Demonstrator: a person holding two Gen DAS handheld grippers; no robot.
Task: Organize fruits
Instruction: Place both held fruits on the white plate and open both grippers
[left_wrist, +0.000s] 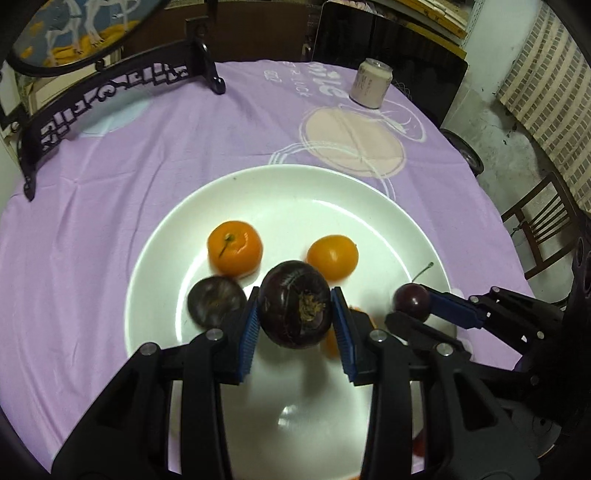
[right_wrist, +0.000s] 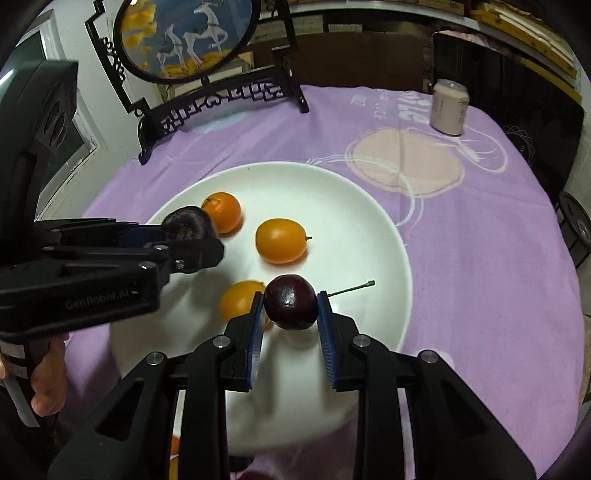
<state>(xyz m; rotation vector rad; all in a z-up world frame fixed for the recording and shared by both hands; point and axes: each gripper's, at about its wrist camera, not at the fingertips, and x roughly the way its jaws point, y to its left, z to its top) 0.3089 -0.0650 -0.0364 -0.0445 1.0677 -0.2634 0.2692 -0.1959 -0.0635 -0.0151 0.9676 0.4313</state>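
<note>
A white plate (left_wrist: 280, 192) sits on the purple cloth. My left gripper (left_wrist: 294, 312) is shut on a dark purple passion fruit (left_wrist: 294, 303) above the plate's near side; it also shows in the right wrist view (right_wrist: 186, 223). My right gripper (right_wrist: 290, 308) is shut on a dark cherry (right_wrist: 290, 301) with a long stem, above the plate's right part; the cherry shows in the left wrist view (left_wrist: 412, 300). On the plate lie a tangerine (left_wrist: 234, 248), an orange kumquat (left_wrist: 332, 256), another dark fruit (left_wrist: 216, 301), and a second kumquat (right_wrist: 240, 300) partly hidden.
A black ornate stand (right_wrist: 207, 99) with a round deer picture (right_wrist: 188, 37) stands at the back left. A pale can (right_wrist: 448, 107) stands at the back right. A wooden chair (left_wrist: 543, 225) is beyond the table's right edge. More fruit (right_wrist: 173, 446) shows near the front edge.
</note>
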